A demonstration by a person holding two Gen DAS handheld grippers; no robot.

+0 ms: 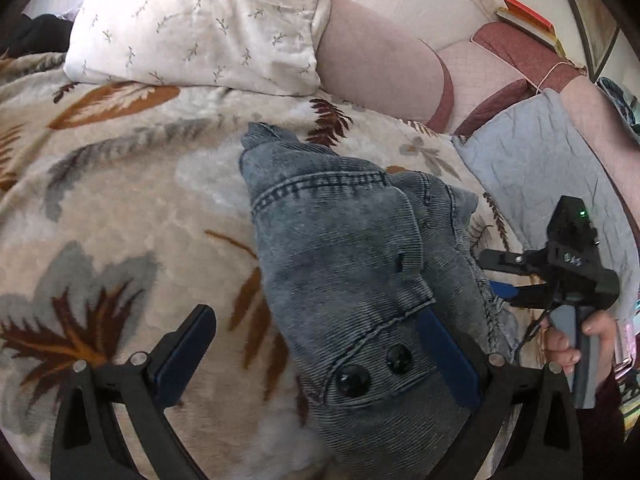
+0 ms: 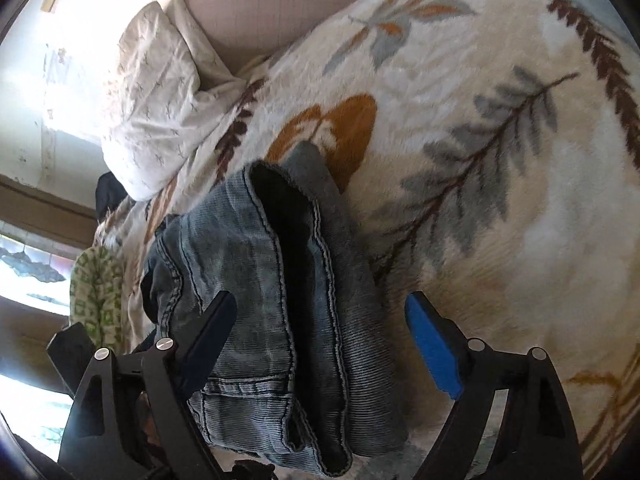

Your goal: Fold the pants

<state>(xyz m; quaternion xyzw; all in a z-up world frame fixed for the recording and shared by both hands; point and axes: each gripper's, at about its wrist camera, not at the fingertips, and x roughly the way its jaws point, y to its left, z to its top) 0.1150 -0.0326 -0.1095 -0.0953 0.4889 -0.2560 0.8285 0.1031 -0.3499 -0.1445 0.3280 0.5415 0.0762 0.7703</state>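
Blue-grey denim pants lie bunched in a narrow strip on the leaf-patterned blanket. Their waistband, with two dark buttons, rests between the fingers of my left gripper, which is open wide; the fabric laps against its right pad. A hand holds my right gripper at the pants' right side. In the right wrist view the pants run between the fingers of my right gripper, also open. Its blue right pad stands clear of the cloth, over the blanket.
A white sprigged pillow lies at the head of the bed beside pink padded cushions. A pale blue quilted cloth and stacked books sit at the right. A green patterned cloth hangs at the bed's edge.
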